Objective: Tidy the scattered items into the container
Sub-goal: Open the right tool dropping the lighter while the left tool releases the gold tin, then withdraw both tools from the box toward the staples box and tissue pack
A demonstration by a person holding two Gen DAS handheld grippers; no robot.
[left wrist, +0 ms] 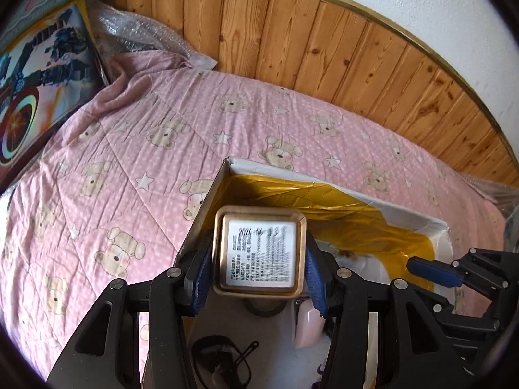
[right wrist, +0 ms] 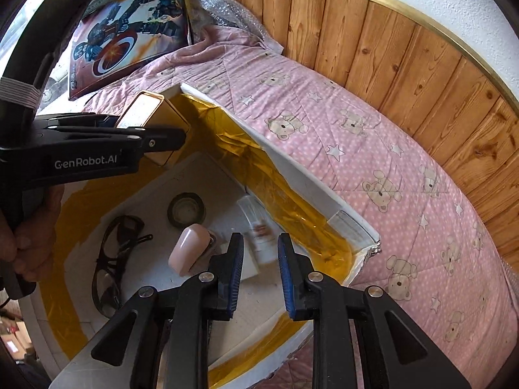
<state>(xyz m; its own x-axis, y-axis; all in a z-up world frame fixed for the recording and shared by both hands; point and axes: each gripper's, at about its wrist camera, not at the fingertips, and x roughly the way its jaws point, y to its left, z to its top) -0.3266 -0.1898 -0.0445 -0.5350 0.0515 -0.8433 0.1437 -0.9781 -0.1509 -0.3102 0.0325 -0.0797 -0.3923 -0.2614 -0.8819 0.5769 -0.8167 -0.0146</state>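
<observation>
bed: pink bear-print quilt (left wrist: 155, 123) spread against wood-panelled wall (left wrist: 324, 42); used as the work surface.
container: white box lined with gold foil (right wrist: 285, 201), laid open on the quilt so items can be dropped in from above.
left gripper (left wrist: 258, 259): jaws clamped on gold tin (left wrist: 259, 249), gripped by its sides, label end facing the camera; held over the box's near corner, judged ready for lowering.
right gripper (right wrist: 259, 269): jaws parted, nothing held; hovers over the box interior, likely kept free for the next pick.
glasses (right wrist: 113, 253): already lying in the box.
tape roll (right wrist: 186, 210): lying flat on the box floor.
pink case (right wrist: 189, 248): in the box, just beside the roll.
small bottle (right wrist: 259, 230): inside, near the foil wall, blurred.
</observation>
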